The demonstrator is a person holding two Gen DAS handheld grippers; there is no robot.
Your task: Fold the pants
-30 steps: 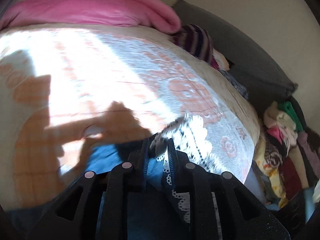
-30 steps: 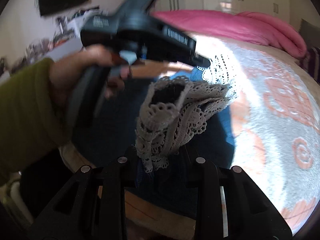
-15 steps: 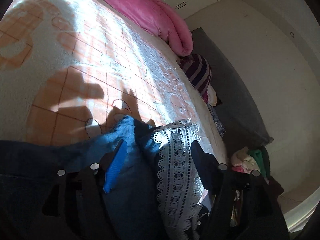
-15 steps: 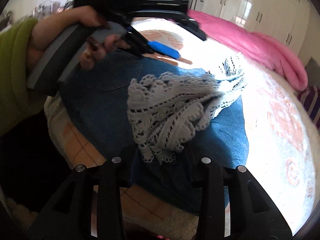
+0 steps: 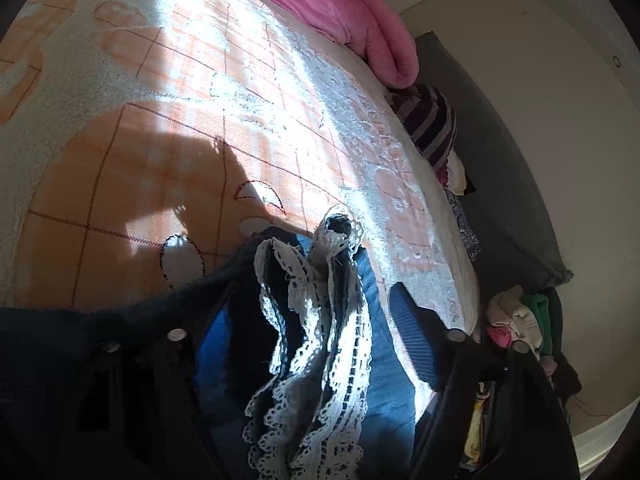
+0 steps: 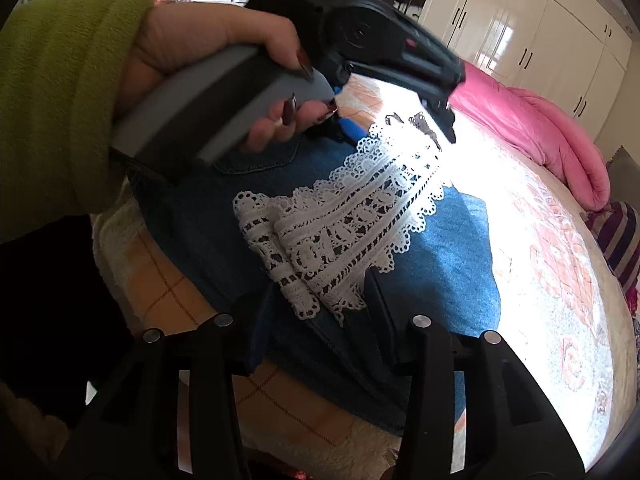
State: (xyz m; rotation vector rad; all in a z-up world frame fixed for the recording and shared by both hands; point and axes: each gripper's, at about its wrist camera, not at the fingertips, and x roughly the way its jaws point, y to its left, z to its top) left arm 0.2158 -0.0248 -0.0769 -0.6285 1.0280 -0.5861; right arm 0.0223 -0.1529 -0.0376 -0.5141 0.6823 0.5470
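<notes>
The blue denim pants lie folded on the bed near its front edge, their white lace hems lying on top. My right gripper is open, its fingers on either side of the near end of the lace. My left gripper is open too, jaws wide, with the lace hems and denim lying loose between them. The left gripper also shows in the right wrist view, held by a hand in a green sleeve above the far end of the lace.
The bed has a cream and orange patterned blanket, partly in bright sun. A pink duvet lies along its far end. A striped garment sits at the bed's corner. A pile of clothes lies beside the bed. White wardrobes stand behind.
Both grippers have opened and let go of the lace hems. The hems, held up in the air a second ago, now lie flat on the denim.
</notes>
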